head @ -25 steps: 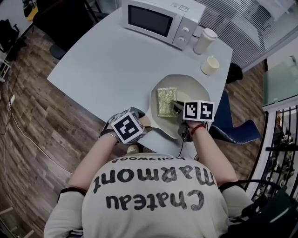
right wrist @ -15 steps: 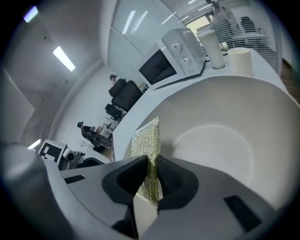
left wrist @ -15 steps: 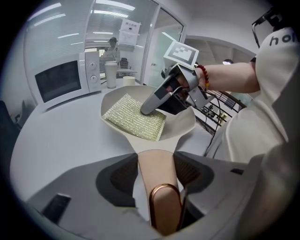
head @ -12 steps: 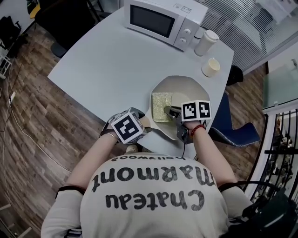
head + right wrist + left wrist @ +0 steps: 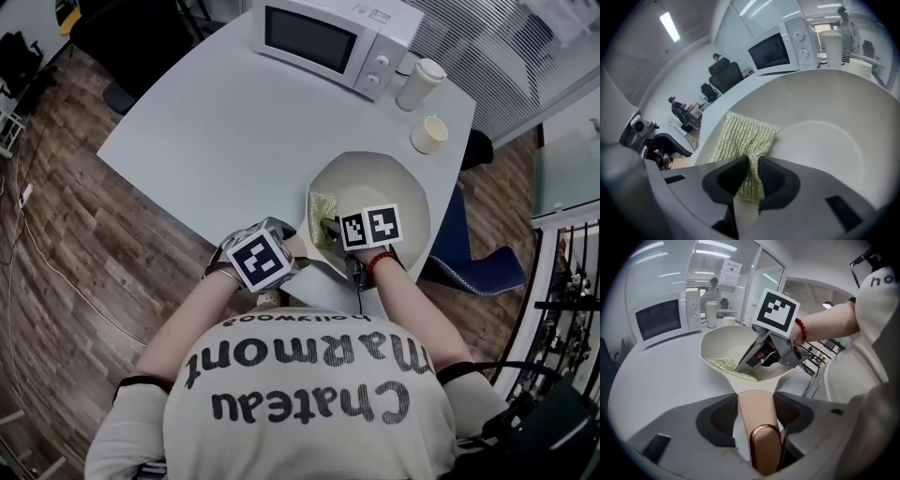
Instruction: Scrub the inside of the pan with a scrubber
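Cream pan (image 5: 398,192) is seen at the near right edge of the table (image 5: 216,122), and its handle (image 5: 757,420) is clamped between the left gripper's (image 5: 757,401) jaws. Green-gold scrubber (image 5: 743,138) is pinched tight in the right gripper (image 5: 753,164) and pressed against the pan's left inner wall.

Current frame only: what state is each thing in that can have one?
Pan: upright on the table.
Scrubber: lying against the pan's inner wall.
Left tongs: clamped on the pan's handle.
Right tongs: clamped on the scrubber.
Microwave: door shut.
Tall cup: upright, lid on.
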